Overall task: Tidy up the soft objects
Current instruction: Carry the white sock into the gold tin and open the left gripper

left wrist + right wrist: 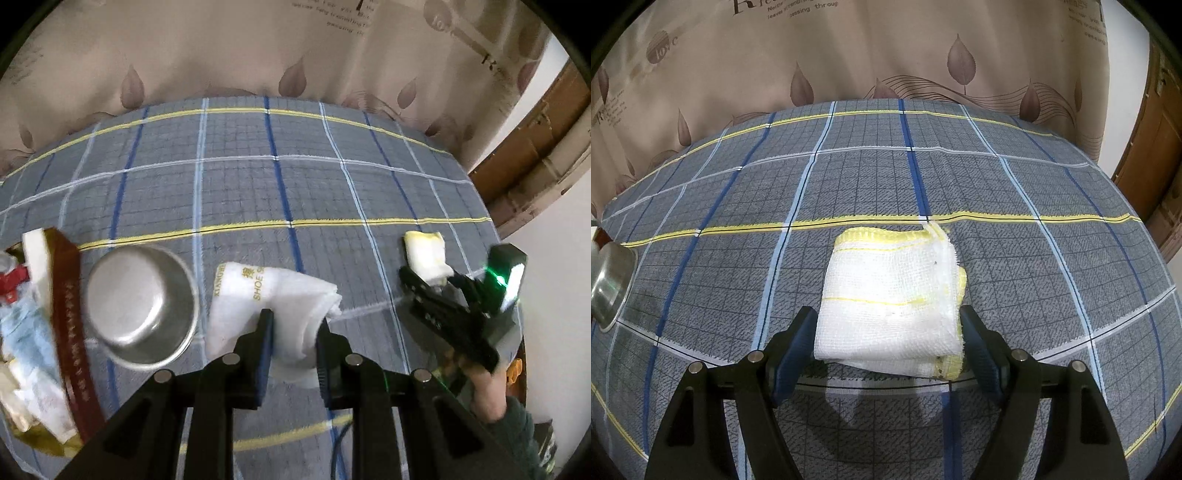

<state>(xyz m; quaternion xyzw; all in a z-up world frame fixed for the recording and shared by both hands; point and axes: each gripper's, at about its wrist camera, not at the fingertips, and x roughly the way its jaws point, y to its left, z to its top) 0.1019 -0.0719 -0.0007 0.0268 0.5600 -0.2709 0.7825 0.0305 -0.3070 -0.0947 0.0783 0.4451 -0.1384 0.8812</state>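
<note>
My left gripper (pixel 294 325) is shut on a white shoe-shine cloth with gold lettering (pixel 258 291), which hangs bunched between its fingers just over the plaid tablecloth. My right gripper (pixel 888 325) is open; its fingers stand on either side of a folded white gauze cloth with yellow edging (pixel 894 295) that lies flat on the table. The right gripper (pixel 428 284) and that gauze cloth (pixel 424 254) also show at the right of the left wrist view.
A steel bowl (pixel 140 306) stands left of the shoe cloth and shows at the left edge of the right wrist view (pixel 609 284). A dark red box (pixel 74 314) holding packets and cloths sits at the far left. A curtain (pixel 886 55) hangs behind the table.
</note>
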